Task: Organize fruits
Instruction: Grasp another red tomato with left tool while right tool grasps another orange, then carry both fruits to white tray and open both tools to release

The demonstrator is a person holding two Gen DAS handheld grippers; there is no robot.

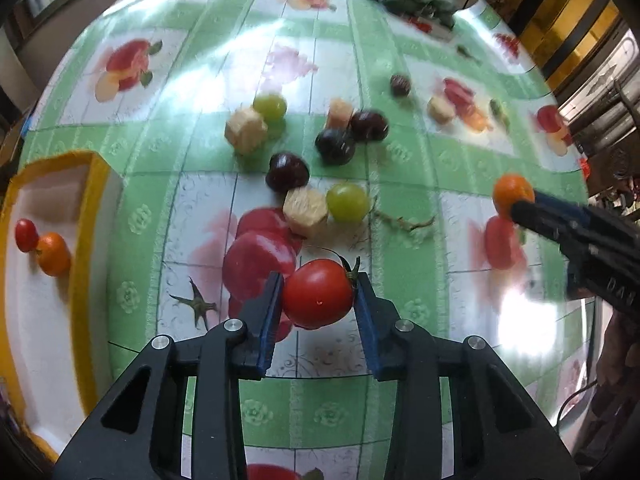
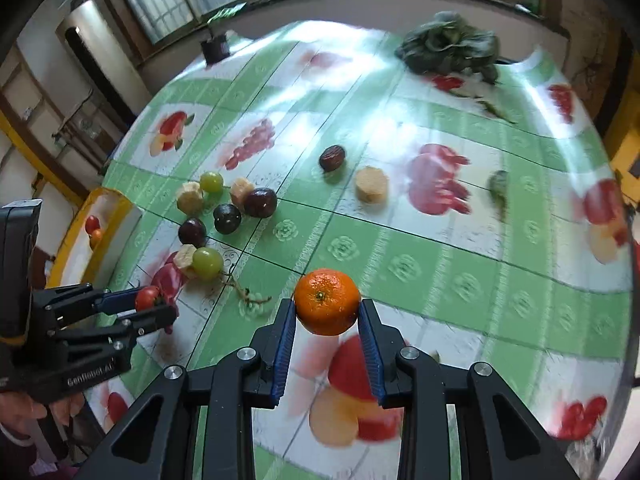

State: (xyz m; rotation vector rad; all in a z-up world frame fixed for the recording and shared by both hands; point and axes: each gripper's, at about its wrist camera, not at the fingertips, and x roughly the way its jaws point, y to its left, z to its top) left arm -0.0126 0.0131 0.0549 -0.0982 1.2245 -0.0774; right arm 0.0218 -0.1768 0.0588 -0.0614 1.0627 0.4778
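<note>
Tomato (image 1: 318, 294) between left jaws: smooth, glossy skin. Orange (image 2: 327, 301) between right jaws: dimpled peel. Tablecloth (image 1: 400, 152) beyond: shiny plastic.

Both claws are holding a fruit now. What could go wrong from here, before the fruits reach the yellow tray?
1. The tomato is round and smooth, pinched only at its sides by the left claw; it may slip or get squashed.
2. The orange in the right claw is held near the fingertips, so it could roll out.
3. The yellow tray lies on the left; both claws heading there might collide.
</note>
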